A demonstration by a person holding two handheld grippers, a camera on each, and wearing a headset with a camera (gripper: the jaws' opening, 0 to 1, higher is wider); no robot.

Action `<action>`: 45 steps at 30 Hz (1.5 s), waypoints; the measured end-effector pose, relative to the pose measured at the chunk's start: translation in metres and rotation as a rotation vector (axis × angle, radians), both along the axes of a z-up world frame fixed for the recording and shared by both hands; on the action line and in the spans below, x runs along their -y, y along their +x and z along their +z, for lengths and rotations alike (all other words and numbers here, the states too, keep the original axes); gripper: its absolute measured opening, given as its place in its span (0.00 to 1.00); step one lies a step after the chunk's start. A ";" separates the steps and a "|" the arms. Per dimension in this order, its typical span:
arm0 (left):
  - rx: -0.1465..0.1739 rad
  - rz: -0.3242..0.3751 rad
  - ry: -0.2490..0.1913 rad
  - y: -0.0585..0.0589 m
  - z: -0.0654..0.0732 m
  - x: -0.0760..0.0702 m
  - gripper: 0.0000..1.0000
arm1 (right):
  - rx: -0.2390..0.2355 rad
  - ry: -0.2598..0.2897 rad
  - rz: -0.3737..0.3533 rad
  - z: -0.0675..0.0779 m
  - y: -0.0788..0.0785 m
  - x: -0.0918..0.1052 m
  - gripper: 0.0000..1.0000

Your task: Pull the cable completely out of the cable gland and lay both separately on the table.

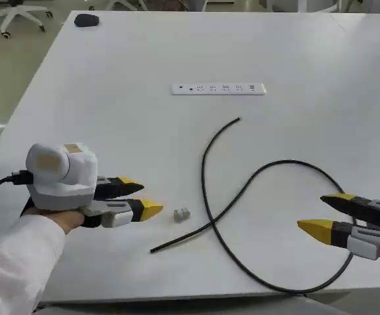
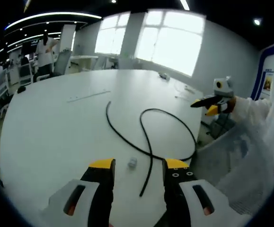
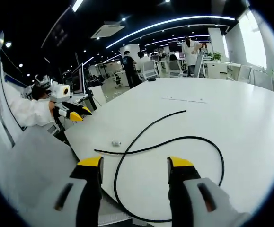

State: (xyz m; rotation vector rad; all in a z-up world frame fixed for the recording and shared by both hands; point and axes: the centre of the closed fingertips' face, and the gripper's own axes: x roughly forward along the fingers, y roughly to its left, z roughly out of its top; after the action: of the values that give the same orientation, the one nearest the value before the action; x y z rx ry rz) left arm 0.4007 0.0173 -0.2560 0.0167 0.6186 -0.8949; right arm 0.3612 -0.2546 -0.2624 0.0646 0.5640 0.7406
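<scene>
We see a table (image 1: 321, 79) with a smooth white top, matt, with only a faint sheen under the lights. The cable (image 1: 206, 177) has a black sheath that looks rubbery and smooth, dull rather than glossy. The cable gland (image 1: 182, 214) is pale grey; it is too small for us to tell plastic from metal. The left gripper (image 1: 149, 197) and right gripper (image 1: 313, 212) have matt yellow plastic tips on black and light grey moulded shells. The sleeve (image 1: 12, 262) is white cloth, softly creased.
</scene>
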 end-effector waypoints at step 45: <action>-0.088 0.289 -0.143 -0.096 0.047 -0.066 0.83 | -0.161 -0.101 -0.081 -0.014 -0.059 0.018 0.64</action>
State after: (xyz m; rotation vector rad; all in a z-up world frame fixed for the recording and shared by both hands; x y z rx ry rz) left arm 0.3043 0.0831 -0.2089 -0.2368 0.6188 -0.6597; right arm 0.3024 -0.2728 -0.2765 0.0536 0.7475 0.6301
